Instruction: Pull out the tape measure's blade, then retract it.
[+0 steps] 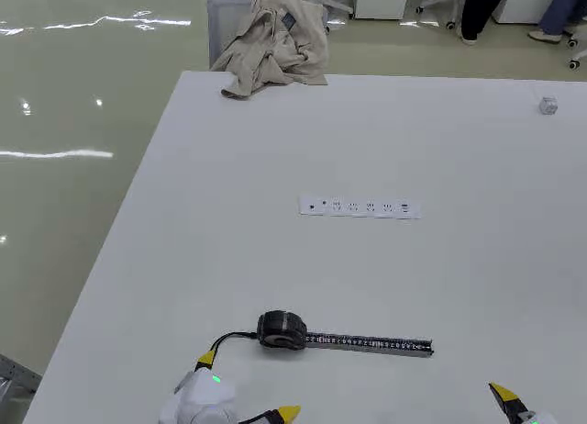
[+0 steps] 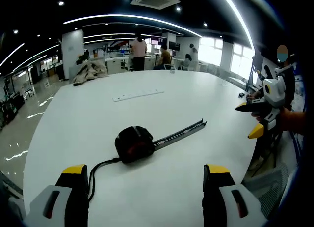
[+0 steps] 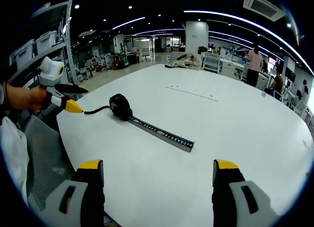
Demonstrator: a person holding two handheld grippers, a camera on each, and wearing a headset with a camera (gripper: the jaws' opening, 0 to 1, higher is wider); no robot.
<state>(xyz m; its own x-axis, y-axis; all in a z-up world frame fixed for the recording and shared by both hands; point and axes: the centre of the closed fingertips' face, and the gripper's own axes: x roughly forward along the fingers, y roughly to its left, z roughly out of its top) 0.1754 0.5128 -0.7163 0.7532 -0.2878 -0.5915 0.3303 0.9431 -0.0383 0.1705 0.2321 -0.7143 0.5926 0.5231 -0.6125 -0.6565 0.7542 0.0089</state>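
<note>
On table (image 1: 385, 149), tape measure (image 1: 281, 330) blade runs rightward; both hand-held grippers (image 2: 145, 169) (image 3: 158, 164) agape, empty.

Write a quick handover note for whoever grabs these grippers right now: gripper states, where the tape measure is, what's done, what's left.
Left gripper: open, empty, close to the case, on the side of its black strap.
Right gripper: open, empty, clear of the blade, nearer its free end.
Tape measure: case rests on the white table, with the blade drawn out and lying flat beside it.
Done: the blade is out.
Left: retract it.
</note>
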